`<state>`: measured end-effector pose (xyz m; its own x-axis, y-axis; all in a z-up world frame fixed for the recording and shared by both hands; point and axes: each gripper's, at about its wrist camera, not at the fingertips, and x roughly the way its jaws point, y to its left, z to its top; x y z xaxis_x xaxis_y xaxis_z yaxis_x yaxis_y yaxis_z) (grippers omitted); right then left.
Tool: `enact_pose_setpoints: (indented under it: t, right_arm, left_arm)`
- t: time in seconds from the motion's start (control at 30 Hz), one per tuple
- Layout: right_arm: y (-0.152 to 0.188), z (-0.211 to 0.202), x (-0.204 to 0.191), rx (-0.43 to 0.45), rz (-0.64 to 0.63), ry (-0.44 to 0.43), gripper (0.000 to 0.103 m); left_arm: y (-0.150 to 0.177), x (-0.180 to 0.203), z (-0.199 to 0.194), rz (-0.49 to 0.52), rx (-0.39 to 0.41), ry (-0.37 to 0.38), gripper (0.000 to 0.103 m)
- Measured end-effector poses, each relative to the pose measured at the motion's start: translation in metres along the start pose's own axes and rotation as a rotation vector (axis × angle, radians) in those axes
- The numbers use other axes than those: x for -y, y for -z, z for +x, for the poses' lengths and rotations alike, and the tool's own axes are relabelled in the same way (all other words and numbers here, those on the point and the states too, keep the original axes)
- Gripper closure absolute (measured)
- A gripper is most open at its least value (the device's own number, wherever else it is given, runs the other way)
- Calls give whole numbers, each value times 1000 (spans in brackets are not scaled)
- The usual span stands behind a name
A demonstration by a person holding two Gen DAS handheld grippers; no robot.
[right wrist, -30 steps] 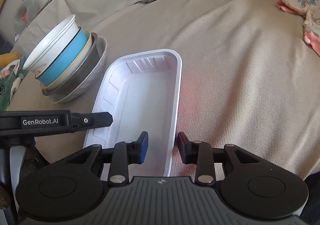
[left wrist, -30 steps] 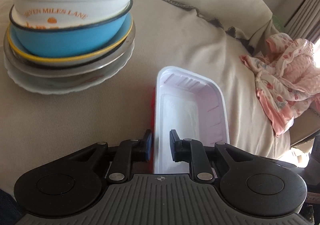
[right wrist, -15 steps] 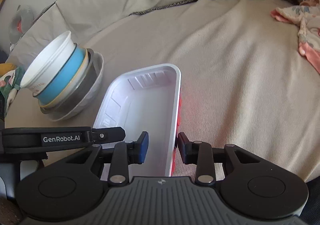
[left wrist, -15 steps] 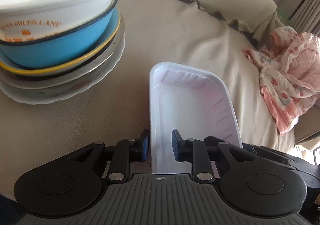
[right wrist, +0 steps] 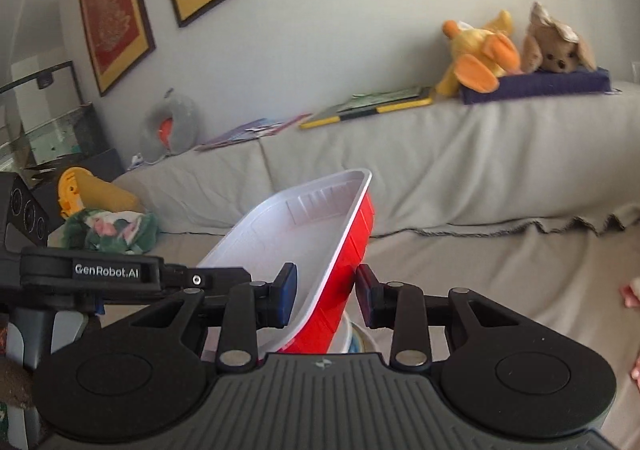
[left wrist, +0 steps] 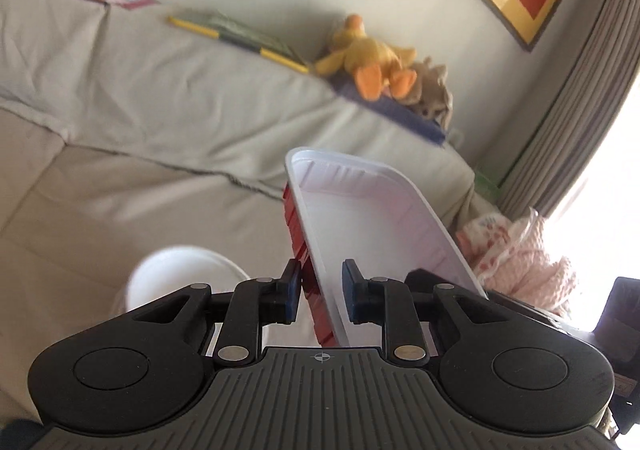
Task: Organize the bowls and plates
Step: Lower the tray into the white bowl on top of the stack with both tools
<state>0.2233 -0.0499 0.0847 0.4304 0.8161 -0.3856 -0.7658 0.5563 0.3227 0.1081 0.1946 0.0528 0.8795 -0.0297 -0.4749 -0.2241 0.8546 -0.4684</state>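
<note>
Fingers of our left gripper (left wrist: pixel 318 292) pinched the tray's (left wrist: pixel 372 218) left rim, and our right gripper (right wrist: pixel 325 295) clenched its right rim. We had just lifted the tray off the sofa (right wrist: pixel 480 178) and tipped it up, ready for stacking. Only the white top (left wrist: pixel 180 270) of the bowl stack showed below; the rest was hidden.

Living room, grey sofa against pale wall
Sofa (right wrist: pixel 460 170) cloth-covered; red-and-gold framed pictures (right wrist: pixel 116 10) on wall (right wrist: pixel 320 30); striped curtain (left wrist: pixel 580 122) by bright window (left wrist: pixel 624 178), right side washed out with daylight.
</note>
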Motion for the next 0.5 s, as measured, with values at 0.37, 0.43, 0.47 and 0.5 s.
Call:
enact_pose_setpoints:
  t: [0.37,0.43,0.47,0.5]
  right_arm:
    - [25,94,-33,-157,-55,-1,70]
    - [34,106,-31,-186,-60,14,70]
    - [38,111,-29,-199,-60,19,70]
    - [42,115,-27,-215,-58,23,70]
  left_arm:
    - [7,-74,27,-23,-46,-74,79]
    - [17,-89,39,-48,-77,-73,79]
    - [20,-94,45,-58,-90,-72,79]
    - [24,-101,50,-72,-106,-71,79]
